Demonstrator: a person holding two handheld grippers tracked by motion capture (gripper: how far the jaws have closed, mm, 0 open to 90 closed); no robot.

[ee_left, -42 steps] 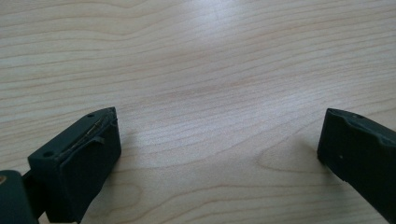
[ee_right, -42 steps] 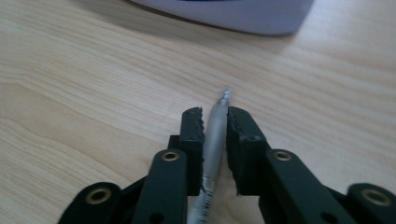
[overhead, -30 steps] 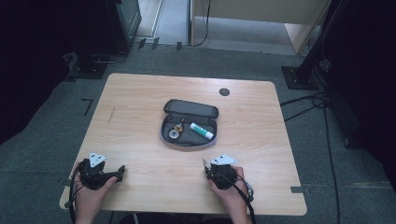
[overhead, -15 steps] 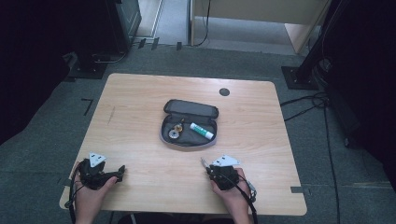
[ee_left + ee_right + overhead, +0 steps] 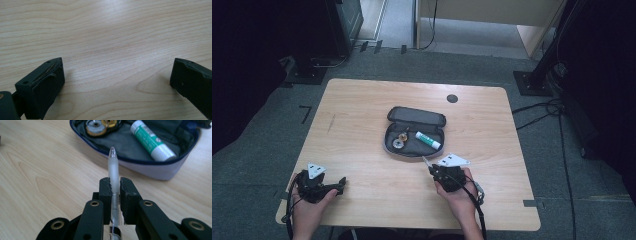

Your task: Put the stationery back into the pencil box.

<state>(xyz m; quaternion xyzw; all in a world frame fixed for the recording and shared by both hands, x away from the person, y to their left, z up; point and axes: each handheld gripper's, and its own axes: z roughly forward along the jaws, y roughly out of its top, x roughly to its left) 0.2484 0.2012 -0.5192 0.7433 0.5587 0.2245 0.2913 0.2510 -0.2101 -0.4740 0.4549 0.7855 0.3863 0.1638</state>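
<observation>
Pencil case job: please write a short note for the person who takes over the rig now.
Right gripper: shut on a clear pen, tip pointing at the open pencil case.
Left gripper: open, nothing between its fingers, low over the table at the near left corner.
In the case: glue stick and gears.
Done: pen gripped.
Left, probably: put the pen into the case.

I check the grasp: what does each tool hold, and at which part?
Right tool clamps a clear pen at its middle; left tool holds nothing.
</observation>
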